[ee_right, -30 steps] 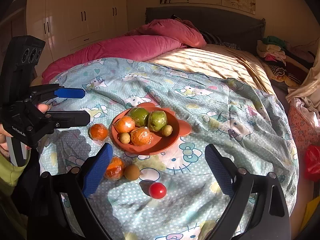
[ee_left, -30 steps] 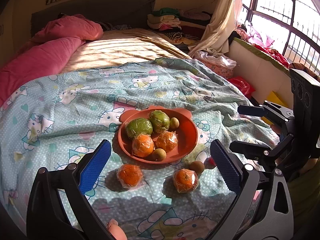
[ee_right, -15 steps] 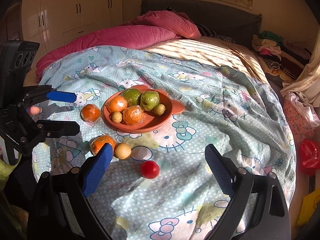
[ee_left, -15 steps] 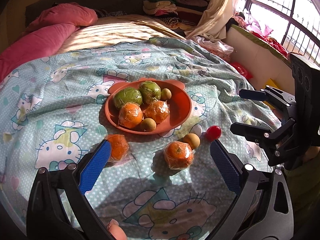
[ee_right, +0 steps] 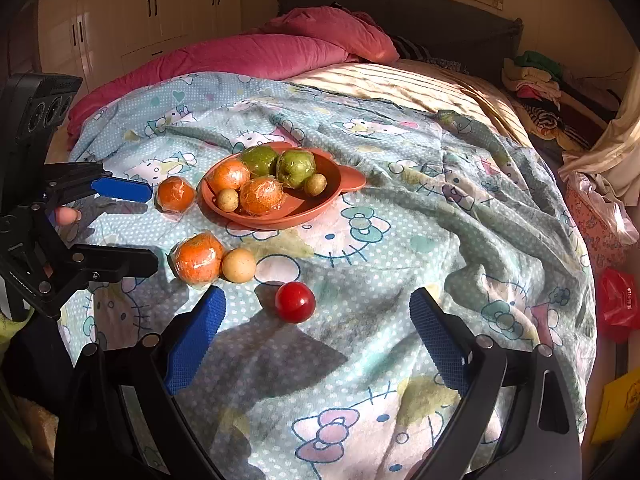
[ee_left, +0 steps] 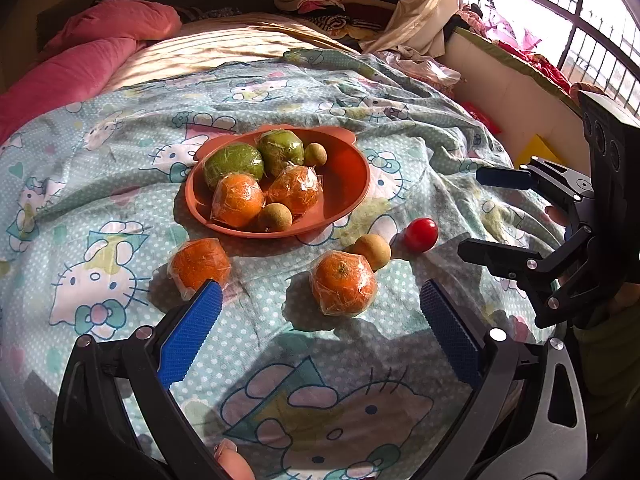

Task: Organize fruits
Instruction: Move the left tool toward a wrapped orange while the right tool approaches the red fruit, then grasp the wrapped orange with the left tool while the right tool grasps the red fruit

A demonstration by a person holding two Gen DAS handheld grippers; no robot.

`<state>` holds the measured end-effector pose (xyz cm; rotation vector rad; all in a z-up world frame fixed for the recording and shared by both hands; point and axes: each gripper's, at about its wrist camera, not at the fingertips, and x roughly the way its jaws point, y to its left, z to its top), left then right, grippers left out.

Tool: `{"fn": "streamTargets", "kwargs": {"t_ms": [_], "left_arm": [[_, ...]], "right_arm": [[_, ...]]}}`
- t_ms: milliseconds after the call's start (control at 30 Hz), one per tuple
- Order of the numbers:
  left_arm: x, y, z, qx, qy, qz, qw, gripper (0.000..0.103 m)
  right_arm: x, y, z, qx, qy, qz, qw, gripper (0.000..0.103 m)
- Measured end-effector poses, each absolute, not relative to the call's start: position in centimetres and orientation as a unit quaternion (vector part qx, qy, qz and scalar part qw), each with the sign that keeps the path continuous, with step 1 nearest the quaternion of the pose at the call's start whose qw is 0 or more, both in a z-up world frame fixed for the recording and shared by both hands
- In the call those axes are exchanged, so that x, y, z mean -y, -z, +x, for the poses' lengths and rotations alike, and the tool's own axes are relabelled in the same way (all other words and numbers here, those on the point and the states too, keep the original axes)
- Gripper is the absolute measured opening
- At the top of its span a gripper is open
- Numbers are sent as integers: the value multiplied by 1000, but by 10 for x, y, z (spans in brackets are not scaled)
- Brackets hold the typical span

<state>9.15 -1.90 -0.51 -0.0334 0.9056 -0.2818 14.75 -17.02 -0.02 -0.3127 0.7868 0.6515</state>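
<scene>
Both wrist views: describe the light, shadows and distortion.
Left wrist view: hard sun from the window, blown out white; tongs throw a dark shadow on the blanket; plastic wrap on the near orange glints. Right wrist view: tongs shadow reaches the tomato; wardrobe dim; fisheye bends edges, corners black.

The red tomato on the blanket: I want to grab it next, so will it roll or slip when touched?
The tomato looks round and glossy, so it likely rolls at a nudge and may slip between pads. The rumpled blanket probably slows it somewhat.
</scene>
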Motion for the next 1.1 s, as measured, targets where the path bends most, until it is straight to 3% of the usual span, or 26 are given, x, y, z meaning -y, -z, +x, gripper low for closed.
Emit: {"fn": "streamTargets", "kwargs": {"t_ms": [267,367,633,933,1100], "left_arm": [[24,12,92,-444,141,-12,885,93],[26,16,93,-447,143,-10,883,93],[26,22,95,-452,141,-13,881,93],[23,29,100,-457,138,-22,878,93],[26,31,101,-457,150,-24,876,85]], "right_arm": [[163,8,146,-380,-319,-161,853,91],[159,11,145,-384,-324,-167,849,84],[157,19,147,-390,-329,-165,844,78],[157,33,158,-404,-327,-159,840,47],[151,38,165,-415,-339,-147,831,33]]}}
